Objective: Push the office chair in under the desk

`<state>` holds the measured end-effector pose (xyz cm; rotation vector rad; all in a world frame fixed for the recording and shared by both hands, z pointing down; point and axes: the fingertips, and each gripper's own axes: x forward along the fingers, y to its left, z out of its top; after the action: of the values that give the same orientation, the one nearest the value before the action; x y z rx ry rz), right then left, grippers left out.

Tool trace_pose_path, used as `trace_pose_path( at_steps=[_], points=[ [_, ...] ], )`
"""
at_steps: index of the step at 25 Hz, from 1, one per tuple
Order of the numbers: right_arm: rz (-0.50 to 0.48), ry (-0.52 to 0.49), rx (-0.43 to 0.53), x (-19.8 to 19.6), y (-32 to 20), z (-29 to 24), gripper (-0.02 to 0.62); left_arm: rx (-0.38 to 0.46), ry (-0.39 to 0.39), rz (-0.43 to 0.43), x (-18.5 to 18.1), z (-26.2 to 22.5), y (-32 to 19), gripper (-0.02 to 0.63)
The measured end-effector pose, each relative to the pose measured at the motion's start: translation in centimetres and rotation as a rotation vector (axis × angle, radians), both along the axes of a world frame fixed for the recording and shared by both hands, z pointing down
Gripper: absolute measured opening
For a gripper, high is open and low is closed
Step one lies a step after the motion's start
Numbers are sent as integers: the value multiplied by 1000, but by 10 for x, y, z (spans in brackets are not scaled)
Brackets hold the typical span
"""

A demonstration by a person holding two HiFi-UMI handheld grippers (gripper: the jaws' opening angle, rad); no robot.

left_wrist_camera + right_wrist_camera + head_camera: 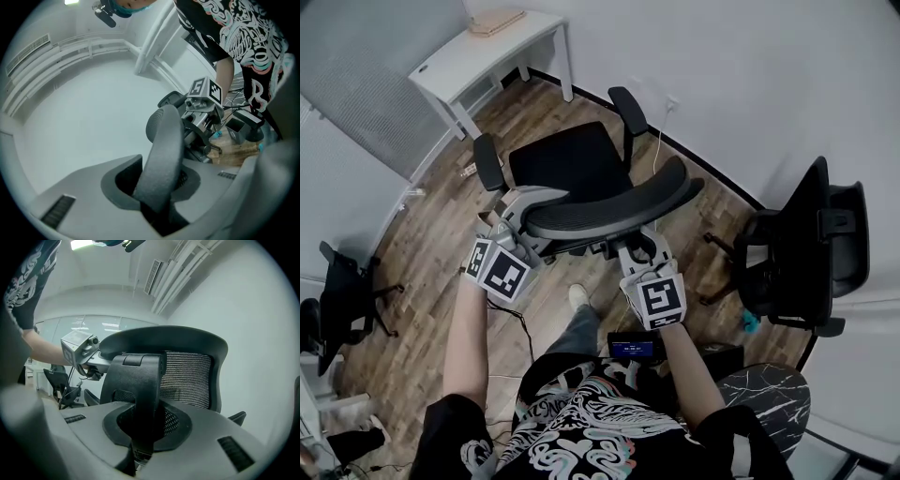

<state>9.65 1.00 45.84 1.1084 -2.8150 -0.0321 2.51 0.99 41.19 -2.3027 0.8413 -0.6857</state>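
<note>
The wood floor (pixel 422 246) fills most of my head view, with the white desk (pixel 459 58) in its upper left corner. The office chair (pixel 572 164) stands well apart from the desk, seat toward it and not under it. My left tongs (pixel 517 204) are clamped on the rim of the backrest (pixel 609 208). My right tongs (pixel 642 248) grip the black upright support behind it.

A black mesh-backed office chair (pixel 567 161) stands on brown wood-plank flooring (pixel 422 246), its seat facing a white rectangular desk (pixel 480 49) well apart. The left gripper (pixel 525 204) and right gripper (pixel 643 242) meet its curved backrest from behind, one toward each end.
</note>
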Motion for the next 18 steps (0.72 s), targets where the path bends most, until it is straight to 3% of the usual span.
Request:
trace_pose_path(
  at_steps=[18],
  points=[
    [1,4,7,-36,-49,2,49,11,33,-13,-37,-2,-52,132]
  ],
)
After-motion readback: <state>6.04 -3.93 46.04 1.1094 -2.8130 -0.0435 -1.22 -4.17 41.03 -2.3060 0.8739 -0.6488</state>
